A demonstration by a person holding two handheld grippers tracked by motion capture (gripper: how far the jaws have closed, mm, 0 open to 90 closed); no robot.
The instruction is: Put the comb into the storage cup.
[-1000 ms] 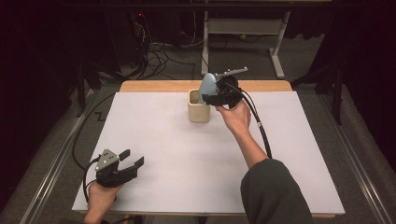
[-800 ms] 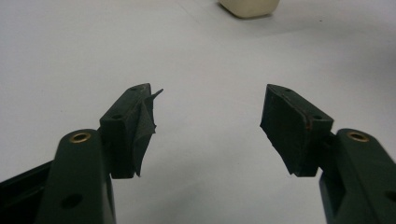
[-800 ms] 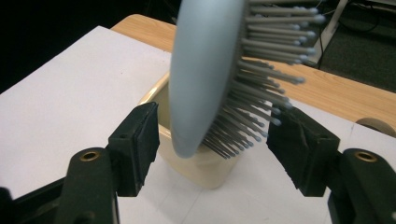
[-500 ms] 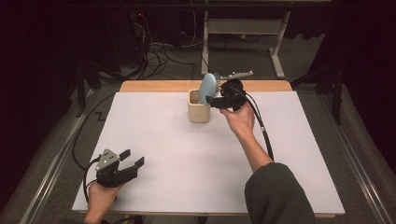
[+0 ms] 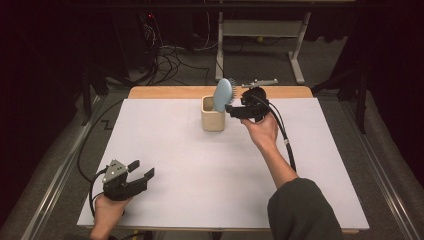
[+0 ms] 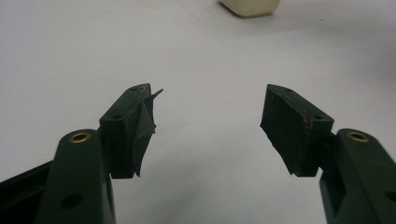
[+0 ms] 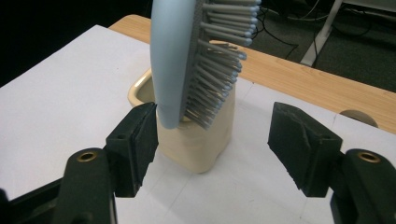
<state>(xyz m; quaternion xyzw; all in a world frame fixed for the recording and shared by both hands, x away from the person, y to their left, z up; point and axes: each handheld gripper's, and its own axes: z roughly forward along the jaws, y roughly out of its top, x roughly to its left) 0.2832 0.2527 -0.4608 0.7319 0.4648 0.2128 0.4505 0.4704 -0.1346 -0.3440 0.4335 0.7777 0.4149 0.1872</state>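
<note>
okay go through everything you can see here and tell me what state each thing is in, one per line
hairbrush: standing handle-down in the cup, bristled head sticking out, free of the pads.
cup: upright on the white sheet, holding the brush.
right gripper: open, jaws either side of the cup, gripping nothing.
left gripper: open, empty, above bare sheet.

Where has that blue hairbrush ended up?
In the high view the blue hairbrush stands handle-down in the cream cup near the table's far edge, just left of the right gripper, whose open jaws flank it.
</note>
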